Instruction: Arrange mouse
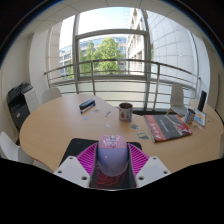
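Observation:
A pale lilac computer mouse (111,155) sits between my gripper's (112,160) two pink pads, which press against its left and right sides. The gripper is shut on the mouse and holds it over a dark mouse mat (84,148) that lies on the near part of the round wooden table (60,125). The underside of the mouse is hidden.
A dark mug (125,111) stands mid-table. A patterned book or mat (166,127) and small items lie at the right, and a small dark object (87,104) lies further back. A black chair (18,101) is at the left. Large windows are behind.

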Available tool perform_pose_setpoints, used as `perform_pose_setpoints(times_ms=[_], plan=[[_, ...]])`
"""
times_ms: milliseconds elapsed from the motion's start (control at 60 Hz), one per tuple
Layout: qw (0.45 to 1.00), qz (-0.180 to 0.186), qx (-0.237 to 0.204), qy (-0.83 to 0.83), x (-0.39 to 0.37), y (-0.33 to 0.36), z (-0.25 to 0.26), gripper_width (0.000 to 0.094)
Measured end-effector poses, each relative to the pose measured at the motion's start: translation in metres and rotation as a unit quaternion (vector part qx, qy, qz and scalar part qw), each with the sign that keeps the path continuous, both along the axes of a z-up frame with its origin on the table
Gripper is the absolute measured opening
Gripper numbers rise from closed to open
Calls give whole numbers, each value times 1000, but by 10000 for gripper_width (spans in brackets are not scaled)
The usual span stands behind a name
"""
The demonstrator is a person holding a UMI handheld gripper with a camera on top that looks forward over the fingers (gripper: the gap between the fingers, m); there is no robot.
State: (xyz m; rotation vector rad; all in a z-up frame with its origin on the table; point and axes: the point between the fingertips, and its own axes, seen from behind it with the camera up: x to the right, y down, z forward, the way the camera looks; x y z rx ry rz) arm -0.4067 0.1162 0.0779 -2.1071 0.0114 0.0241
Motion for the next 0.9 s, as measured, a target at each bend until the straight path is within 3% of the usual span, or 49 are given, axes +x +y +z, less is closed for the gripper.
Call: perform_pose_setpoints(times_ms=[167,283,400,650,900], plan=[[996,-20,-81,9,-29,8,-96,516],[994,-29,-106,8,-36,-2,-100,581],[995,-36,-96,-10,-30,-14,-77,861],[996,-54,-59,-42,-46,-67,8,843],[994,-79,-20,-67,-76,-178,85,842]])
